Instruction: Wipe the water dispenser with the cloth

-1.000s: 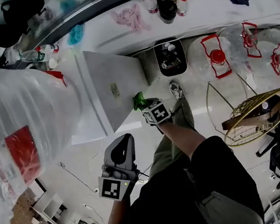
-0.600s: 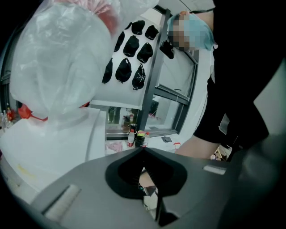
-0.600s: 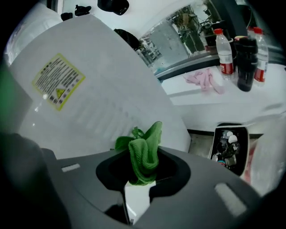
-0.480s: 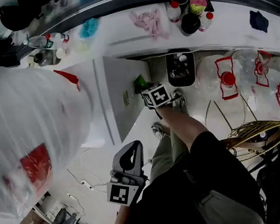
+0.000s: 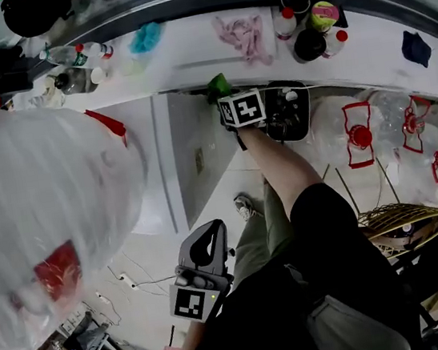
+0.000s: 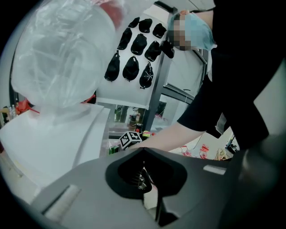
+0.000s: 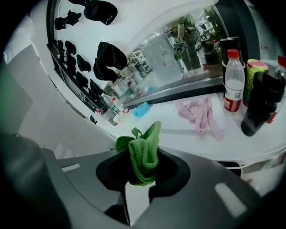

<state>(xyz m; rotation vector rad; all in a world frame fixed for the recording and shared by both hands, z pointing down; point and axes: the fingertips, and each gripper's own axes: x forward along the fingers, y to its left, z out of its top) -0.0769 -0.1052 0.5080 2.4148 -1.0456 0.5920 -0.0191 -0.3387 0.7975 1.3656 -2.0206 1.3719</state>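
Note:
The white water dispenser [image 5: 176,156] stands at the left with a big clear water bottle [image 5: 42,211] on top of it. My right gripper [image 5: 223,97] is shut on a bunched green cloth [image 5: 217,86] and holds it against the dispenser's far upper corner, by the counter. In the right gripper view the green cloth [image 7: 144,157] bulges out between the shut jaws of the right gripper [image 7: 142,172]. My left gripper [image 5: 204,238] hangs low beside my leg, away from the dispenser. In its own view the left gripper [image 6: 145,180] is shut with nothing in it, and the dispenser [image 6: 49,138] and bottle [image 6: 62,58] rise at the left.
A white counter [image 5: 186,53] behind the dispenser carries a pink rag [image 5: 244,33], a teal rag [image 5: 143,37] and several bottles [image 5: 307,24]. On the floor to the right stand a black caddy [image 5: 287,112], empty jugs with red handles [image 5: 359,138] and a wire basket [image 5: 403,221].
My right gripper has carried the green cloth along the dispenser's side, away from me, up to its far corner by the counter. The left gripper has stayed low.

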